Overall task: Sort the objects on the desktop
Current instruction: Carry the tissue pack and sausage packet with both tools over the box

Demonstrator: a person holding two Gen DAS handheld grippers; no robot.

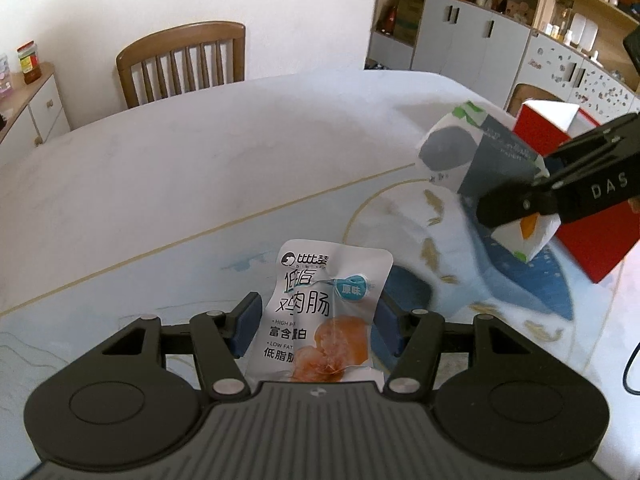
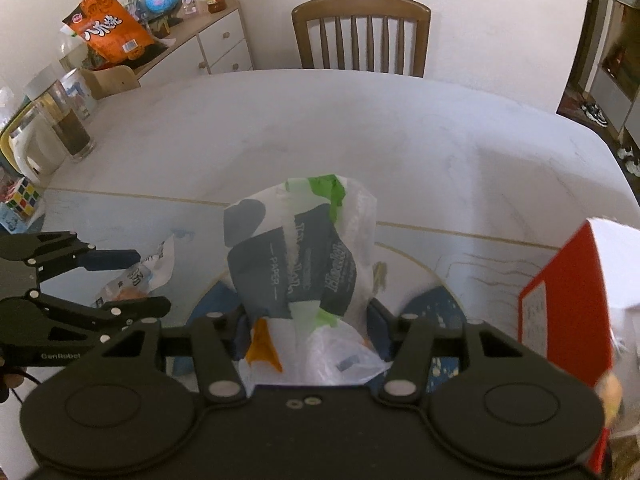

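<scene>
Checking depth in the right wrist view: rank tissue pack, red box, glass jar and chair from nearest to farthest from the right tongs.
1. Tissue pack: held in the right tongs.
2. Red box: just right of them.
3. Glass jar: far left on the table.
4. Chair: beyond the table's far edge.

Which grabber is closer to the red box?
The right one. The right gripper, holding the tissue pack, is just beside the red box. The left gripper, holding the sausage packet, is farther away on the other side.
</scene>
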